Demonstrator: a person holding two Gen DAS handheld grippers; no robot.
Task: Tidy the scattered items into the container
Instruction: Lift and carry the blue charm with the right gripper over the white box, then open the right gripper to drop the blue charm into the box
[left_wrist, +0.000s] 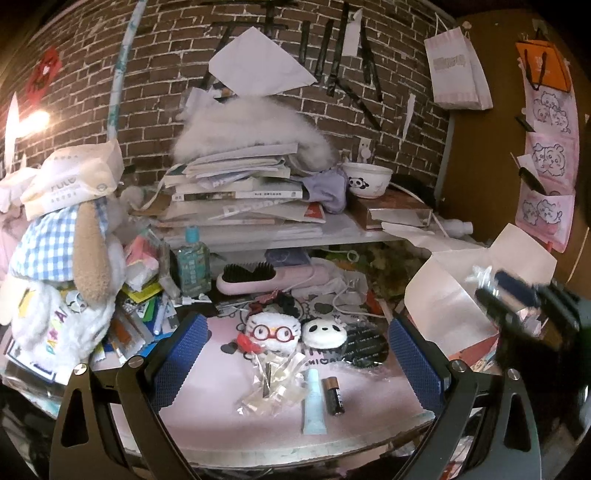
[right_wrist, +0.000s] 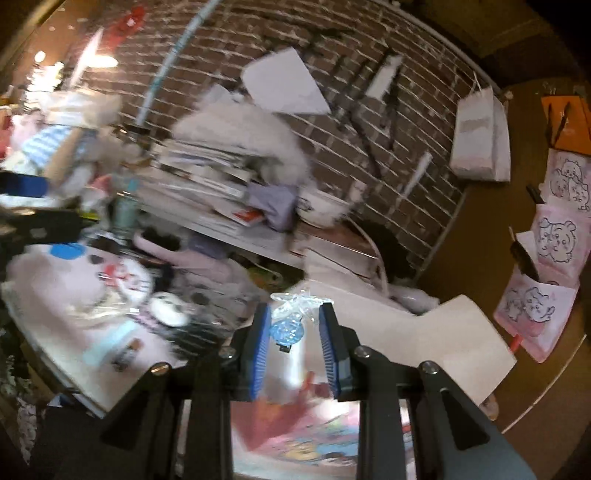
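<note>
Jaws of the right gripper (right_wrist: 295, 325) are closed on a crinkly clear wrapper (right_wrist: 293, 314) — carried above the open box (right_wrist: 443, 332), likely for dropping; left gripper (left_wrist: 295, 354) is spread wide over the battery (left_wrist: 334, 397).

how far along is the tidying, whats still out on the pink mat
Early, it seems. In hand: the right tool grips a clear wrapped blue item above the open box. The left tool is open. Left: battery, blue tube, crumpled wrapper, two plush faces.
</note>
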